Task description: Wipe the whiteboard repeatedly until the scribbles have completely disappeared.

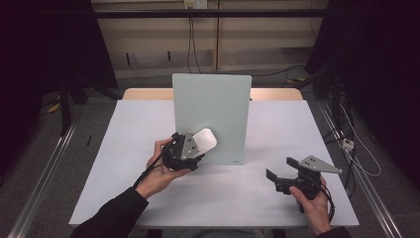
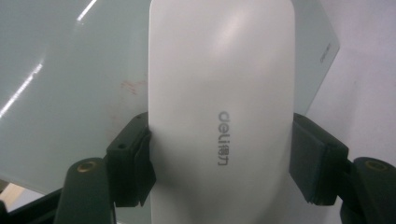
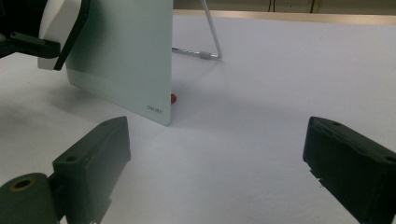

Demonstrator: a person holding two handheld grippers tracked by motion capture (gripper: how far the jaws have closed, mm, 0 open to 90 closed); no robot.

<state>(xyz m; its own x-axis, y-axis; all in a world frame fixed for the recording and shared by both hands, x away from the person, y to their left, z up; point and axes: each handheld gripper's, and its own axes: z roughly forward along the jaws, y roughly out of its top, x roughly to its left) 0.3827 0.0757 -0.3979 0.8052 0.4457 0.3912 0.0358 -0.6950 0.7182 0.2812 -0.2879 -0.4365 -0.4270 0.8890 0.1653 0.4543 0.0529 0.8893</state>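
Over on the left, a white eraser is pinched between the jaws of the left gripper and is held right up against the face of the pale green glass board, near its lower left part. The board is propped upright mid-table on a wire stand. Off to the right, the right gripper is held just above the white table, jaws spread wide, nothing gripped.

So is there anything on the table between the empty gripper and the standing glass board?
No. In the right gripper view, bare white table runs from the right gripper to the board. The high view shows this too.
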